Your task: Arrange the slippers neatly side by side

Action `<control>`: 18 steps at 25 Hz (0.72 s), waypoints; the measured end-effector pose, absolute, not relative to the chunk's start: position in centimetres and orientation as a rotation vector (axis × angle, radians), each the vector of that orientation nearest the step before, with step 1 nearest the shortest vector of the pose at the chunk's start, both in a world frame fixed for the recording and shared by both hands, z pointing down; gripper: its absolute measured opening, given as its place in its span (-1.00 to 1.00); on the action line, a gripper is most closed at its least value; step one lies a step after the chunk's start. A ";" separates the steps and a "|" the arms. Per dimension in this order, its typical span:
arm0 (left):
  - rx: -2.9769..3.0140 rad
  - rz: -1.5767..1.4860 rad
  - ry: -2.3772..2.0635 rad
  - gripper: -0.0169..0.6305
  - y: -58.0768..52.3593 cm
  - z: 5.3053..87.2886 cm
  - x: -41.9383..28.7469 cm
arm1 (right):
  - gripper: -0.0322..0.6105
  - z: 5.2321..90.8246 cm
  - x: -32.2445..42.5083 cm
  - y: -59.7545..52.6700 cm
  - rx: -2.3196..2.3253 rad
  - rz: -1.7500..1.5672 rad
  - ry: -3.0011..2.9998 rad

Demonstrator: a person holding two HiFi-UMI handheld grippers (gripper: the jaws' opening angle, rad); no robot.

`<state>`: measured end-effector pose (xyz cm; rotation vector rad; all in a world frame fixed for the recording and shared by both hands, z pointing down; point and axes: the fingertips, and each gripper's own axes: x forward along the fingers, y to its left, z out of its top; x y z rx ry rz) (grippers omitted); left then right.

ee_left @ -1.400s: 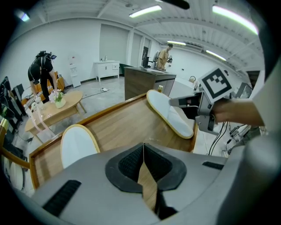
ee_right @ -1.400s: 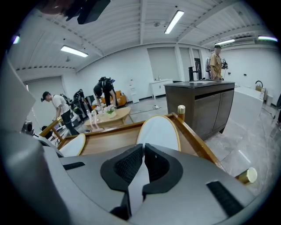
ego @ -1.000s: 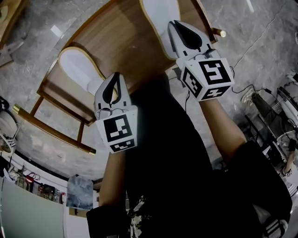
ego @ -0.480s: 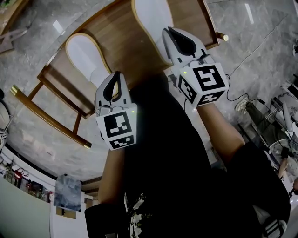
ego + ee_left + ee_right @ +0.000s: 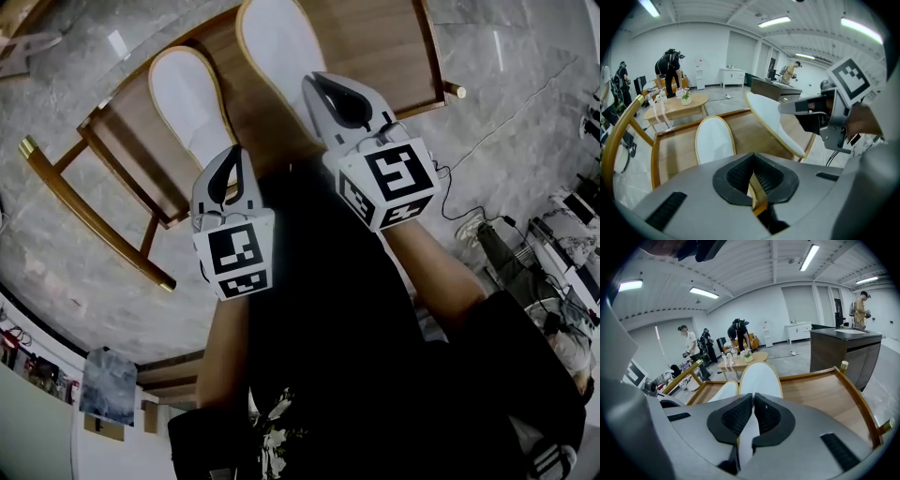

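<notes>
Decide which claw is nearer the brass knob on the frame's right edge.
Right. The right claw, gripping the right slipper, is left of the knob; the left claw, on the left slipper, is farther left.

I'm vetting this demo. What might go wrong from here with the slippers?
The left gripper pinches only the thin rim of the left slipper; it may slip out. The right slipper, held by the right gripper, looks tilted in the left gripper view and reaches farther ahead over the rack, so released now the pair could end uneven.
</notes>
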<state>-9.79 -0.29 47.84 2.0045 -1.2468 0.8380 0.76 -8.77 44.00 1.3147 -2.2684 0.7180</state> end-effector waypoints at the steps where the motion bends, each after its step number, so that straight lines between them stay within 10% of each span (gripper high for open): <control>1: 1.996 0.833 -1.250 -0.93 -0.2 48.0 -10.0 | -0.87 44.1 0.3 -8.8 1.304 0.719 -2.273; 18: 1.860 0.784 -1.332 -0.93 1.6 49.6 -13.0 | -0.87 47.6 -4.0 -8.8 1.144 0.703 -2.273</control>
